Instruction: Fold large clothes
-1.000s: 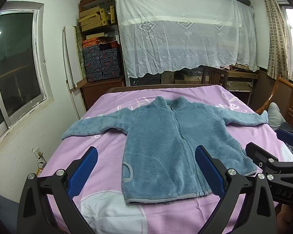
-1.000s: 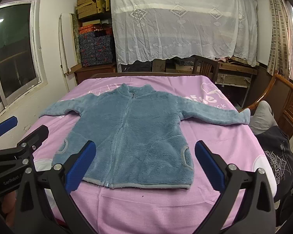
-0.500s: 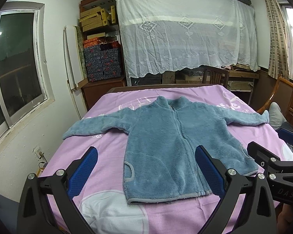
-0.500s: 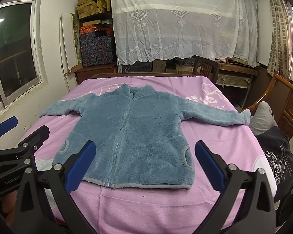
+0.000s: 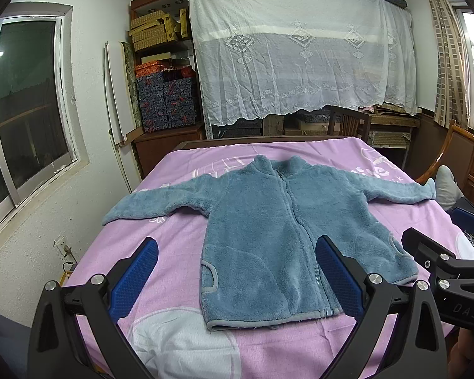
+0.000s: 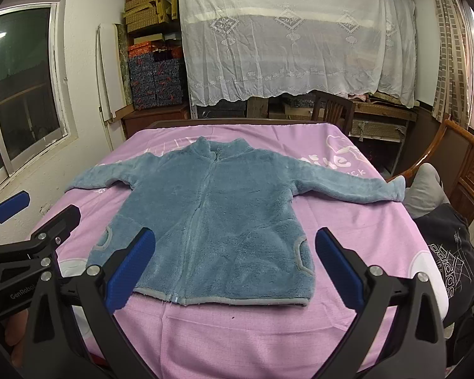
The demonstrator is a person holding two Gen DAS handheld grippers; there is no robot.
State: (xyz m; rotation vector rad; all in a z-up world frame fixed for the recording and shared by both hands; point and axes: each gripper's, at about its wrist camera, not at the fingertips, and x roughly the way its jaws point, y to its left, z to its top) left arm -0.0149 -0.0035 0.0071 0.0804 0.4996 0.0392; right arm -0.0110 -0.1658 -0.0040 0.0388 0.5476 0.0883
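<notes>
fleece, thick and soft – the blue jacket lies flat on the pink bed, zipped, sleeves spread. it should drape limply and bunch when lifted; cuffs or hem corners look best to pinch. left gripper and right gripper hover over the hem, jaws wide apart, empty. dark clothes lie right of the jacket – clear of it.

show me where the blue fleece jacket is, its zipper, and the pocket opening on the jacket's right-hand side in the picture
blue fleece jacket [image 6: 243, 208]: right wrist view, on the chest panel.
zipper [image 6: 196, 218]: right wrist view, midway down the front closure.
pocket opening [image 6: 301, 254]: right wrist view, on its grey trimmed edge.
</notes>
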